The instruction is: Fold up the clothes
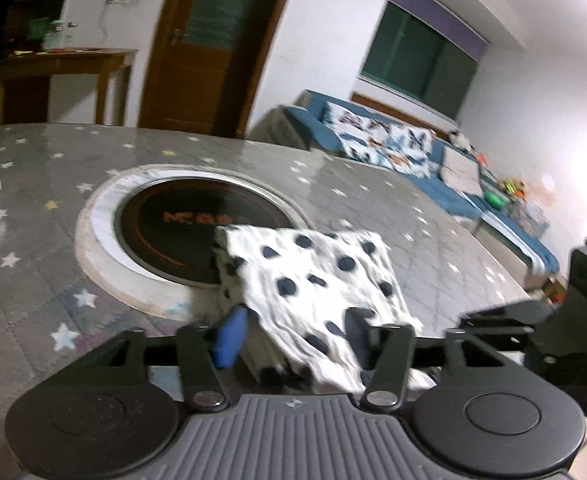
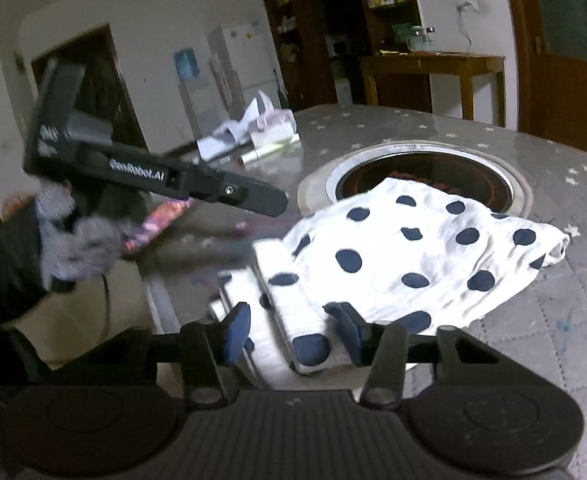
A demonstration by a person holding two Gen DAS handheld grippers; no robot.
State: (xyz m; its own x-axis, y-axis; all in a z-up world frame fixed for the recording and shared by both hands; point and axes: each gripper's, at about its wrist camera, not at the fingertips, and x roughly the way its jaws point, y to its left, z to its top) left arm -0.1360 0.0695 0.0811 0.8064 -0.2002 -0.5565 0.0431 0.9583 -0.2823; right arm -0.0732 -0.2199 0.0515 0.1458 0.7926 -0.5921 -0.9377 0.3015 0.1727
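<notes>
The left tool point(image 1: 293, 332) is seen with its blue-padded fingers point(image 1: 231, 336) spread apart; the near edge of the polka-dot garment point(image 1: 313, 280) lies between them, but no clamping is shown. The right tool point(image 2: 293, 334) is likewise held with its fingers point(image 2: 237, 330) parted, the folded, banded edge of the garment point(image 2: 413, 256) passing between them without being pinched. The garment is laid folded on the star-patterned grey tabletop point(image 1: 45, 280), its far corner overlapping the round inset hotplate point(image 1: 173, 224). In the right wrist view, bare tabletop point(image 2: 553, 320) is seen to the right of the cloth, and the left tool's body point(image 2: 153, 176) is seen raised on the left.
</notes>
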